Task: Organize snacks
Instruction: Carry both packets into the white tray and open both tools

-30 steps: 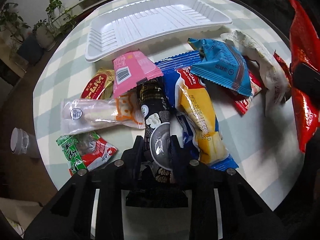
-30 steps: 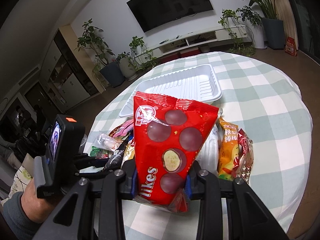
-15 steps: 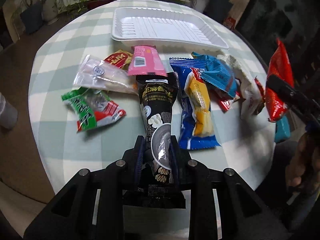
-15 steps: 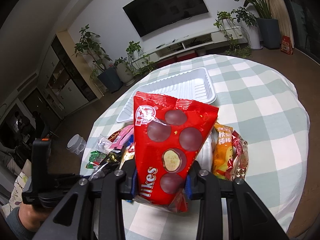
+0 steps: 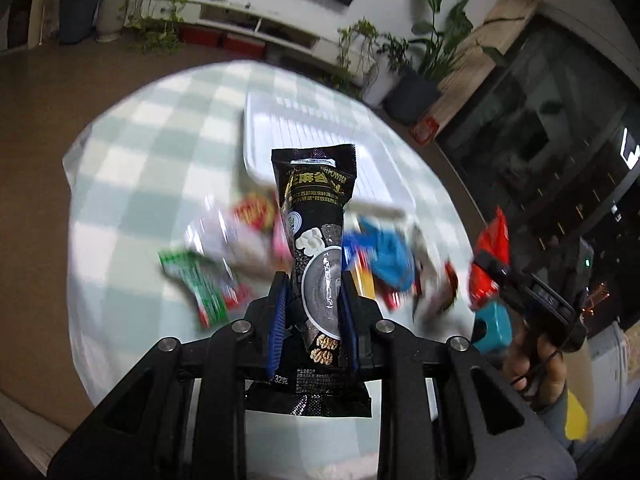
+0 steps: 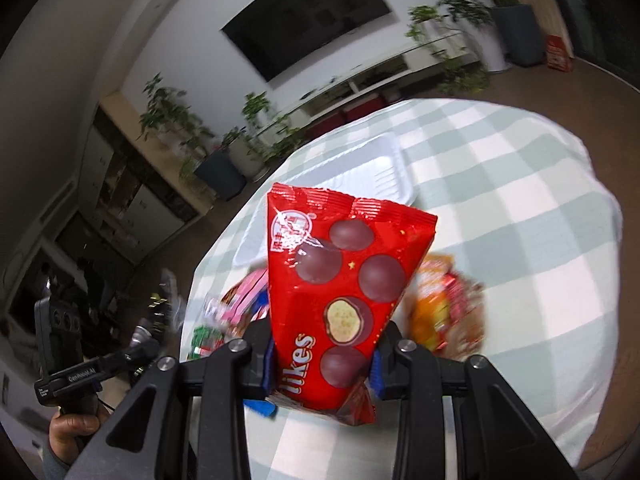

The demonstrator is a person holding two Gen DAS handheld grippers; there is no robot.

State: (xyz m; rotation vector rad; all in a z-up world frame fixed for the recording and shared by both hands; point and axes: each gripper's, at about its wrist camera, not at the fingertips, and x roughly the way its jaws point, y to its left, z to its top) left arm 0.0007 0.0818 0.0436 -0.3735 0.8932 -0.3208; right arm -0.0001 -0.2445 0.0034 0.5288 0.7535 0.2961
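My left gripper (image 5: 314, 304) is shut on a black sesame-powder packet (image 5: 316, 240) and holds it upright, high above the table. My right gripper (image 6: 322, 346) is shut on a red chocolate-ball bag (image 6: 340, 276) and holds it above the table too; that bag also shows in the left wrist view (image 5: 490, 264). A white empty tray (image 5: 316, 136) lies at the far side of the round checked table (image 5: 132, 176); it also shows in the right wrist view (image 6: 360, 168). Several loose snack packets (image 5: 224, 248) lie blurred between the tray and me.
A green-and-red packet (image 5: 200, 284) and a blue packet (image 5: 390, 256) lie on the table. An orange packet (image 6: 438, 308) lies right of the red bag. Potted plants (image 5: 404, 64) and a TV cabinet (image 6: 400, 72) stand beyond the table. A teal stool (image 5: 494, 326) stands by the table.
My left gripper has lifted the black packet off the table and tilted up, so the table looks smaller and farther. My right gripper has risen and rolled slightly with the red bag.
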